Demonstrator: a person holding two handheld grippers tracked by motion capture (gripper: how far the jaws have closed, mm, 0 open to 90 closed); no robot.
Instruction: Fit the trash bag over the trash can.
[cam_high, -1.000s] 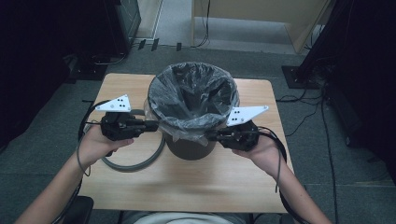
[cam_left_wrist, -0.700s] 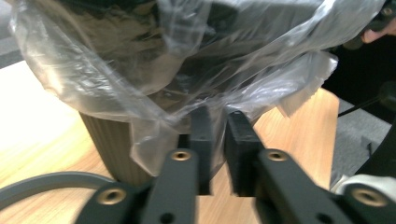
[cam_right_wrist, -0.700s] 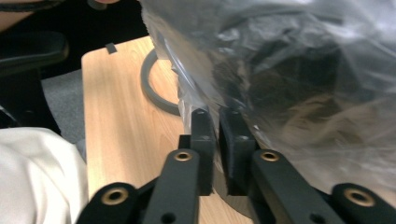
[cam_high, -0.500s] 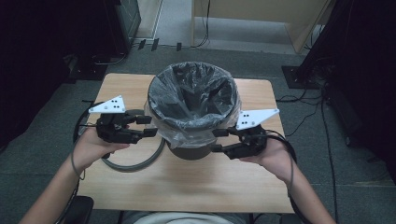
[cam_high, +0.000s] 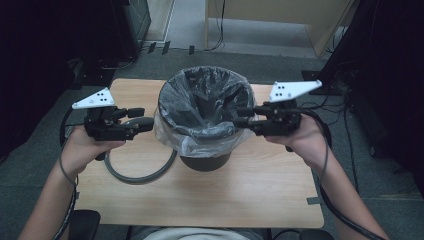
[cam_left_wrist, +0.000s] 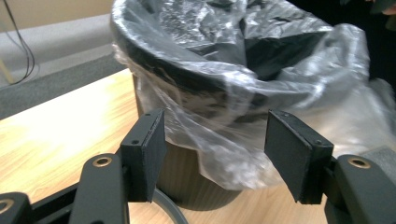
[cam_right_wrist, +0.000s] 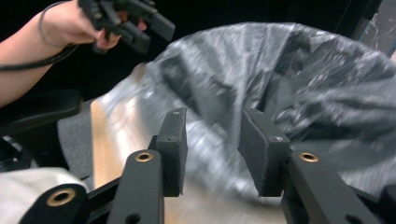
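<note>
Left gripper (cam_high: 142, 119): jaws wide apart, just beside the bin liner (cam_high: 172, 135). Right gripper (cam_high: 239, 117): jaws narrowly parted, empty, over the lined waste bin (cam_high: 205, 162) rim.

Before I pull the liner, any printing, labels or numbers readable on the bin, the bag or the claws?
None readable.
Bin liner: clear plastic, no print visible.
Black bin: plain wall, no label visible.
Left claw and right claw: the grey plates carry only small dark dots, no characters.
Table: bare wood grain.
</note>
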